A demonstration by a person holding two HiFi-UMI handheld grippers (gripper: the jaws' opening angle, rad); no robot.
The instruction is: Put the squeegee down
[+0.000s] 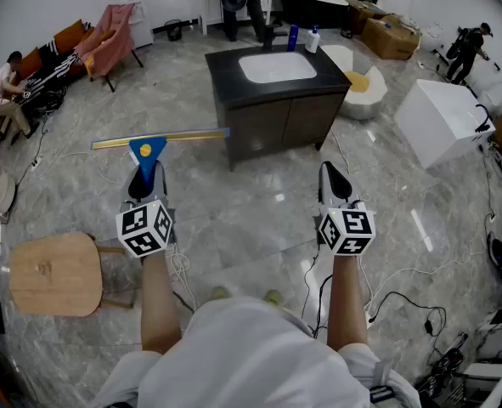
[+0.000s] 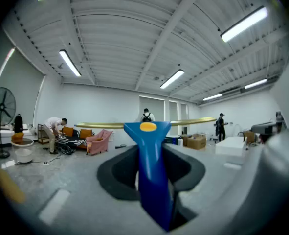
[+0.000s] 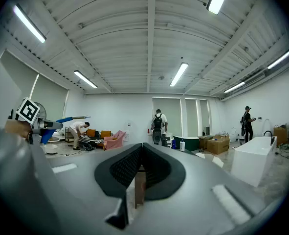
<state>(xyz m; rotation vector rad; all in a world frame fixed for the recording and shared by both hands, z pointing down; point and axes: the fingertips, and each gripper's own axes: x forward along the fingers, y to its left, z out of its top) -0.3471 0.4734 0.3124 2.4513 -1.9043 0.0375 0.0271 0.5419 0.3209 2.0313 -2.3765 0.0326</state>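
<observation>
The squeegee [image 1: 149, 151] has a blue handle with a yellow dot and a long brass-coloured blade that lies crosswise, level above the floor. My left gripper [image 1: 146, 185] is shut on the blue handle, and the blade stands out past its tips. In the left gripper view the squeegee's handle [image 2: 151, 175] runs up between the black pads to the blade. My right gripper [image 1: 333, 181] is held level beside it on the right, apart from the squeegee. Its pads [image 3: 129, 165] meet at the tip and hold nothing.
A dark vanity [image 1: 225, 75] with a white sink stands just ahead; bottles sit at its back edge. A round wooden stool [image 1: 51, 274] is at the lower left. A white block [image 1: 442, 117] stands at the right. Cables [image 1: 403, 300] trail on the marble floor. People are at the room's edges.
</observation>
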